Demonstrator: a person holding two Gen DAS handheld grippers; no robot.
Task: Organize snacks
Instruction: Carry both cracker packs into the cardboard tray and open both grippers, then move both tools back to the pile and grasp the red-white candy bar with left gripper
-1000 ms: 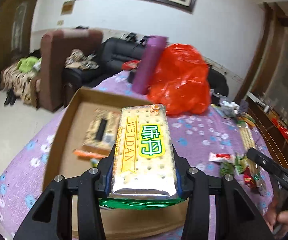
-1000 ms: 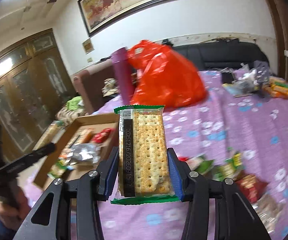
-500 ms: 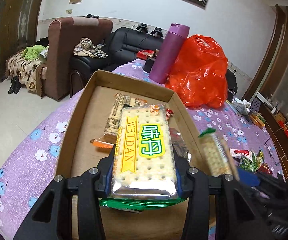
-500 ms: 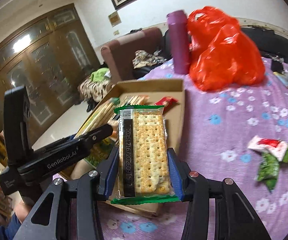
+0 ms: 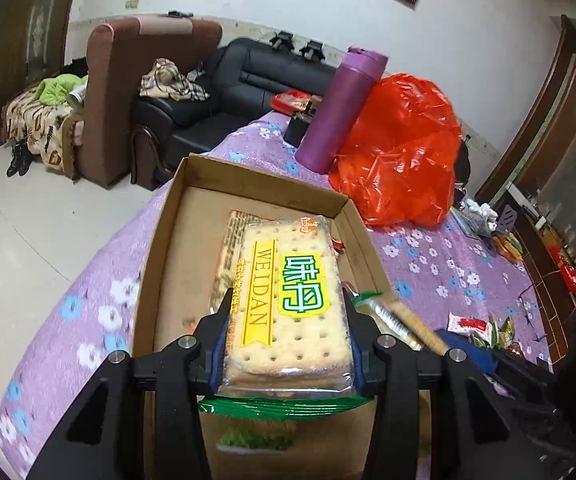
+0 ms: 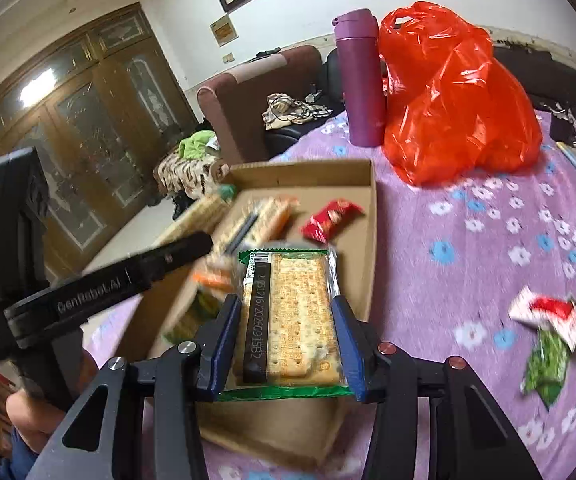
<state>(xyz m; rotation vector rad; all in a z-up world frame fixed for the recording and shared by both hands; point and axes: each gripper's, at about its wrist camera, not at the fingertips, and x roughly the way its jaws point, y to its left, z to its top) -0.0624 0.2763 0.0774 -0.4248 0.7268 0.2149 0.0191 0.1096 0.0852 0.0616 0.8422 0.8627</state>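
Two cracker packs, one per gripper. Left gripper (image 5: 288, 344) clamps the WEIDAN pack (image 5: 292, 300), now well over the cardboard box (image 5: 255, 190), where a second ago it sat nearer the box's near edge. Right gripper (image 6: 283, 340) grips a barcode-side cracker pack (image 6: 292, 312); it has swung in from over the purple tablecloth (image 6: 468, 240) and now hangs above the box's right wall. Both look ready for release among the snacks already inside. Loose packets (image 6: 548, 332) remain on the cloth, far right.
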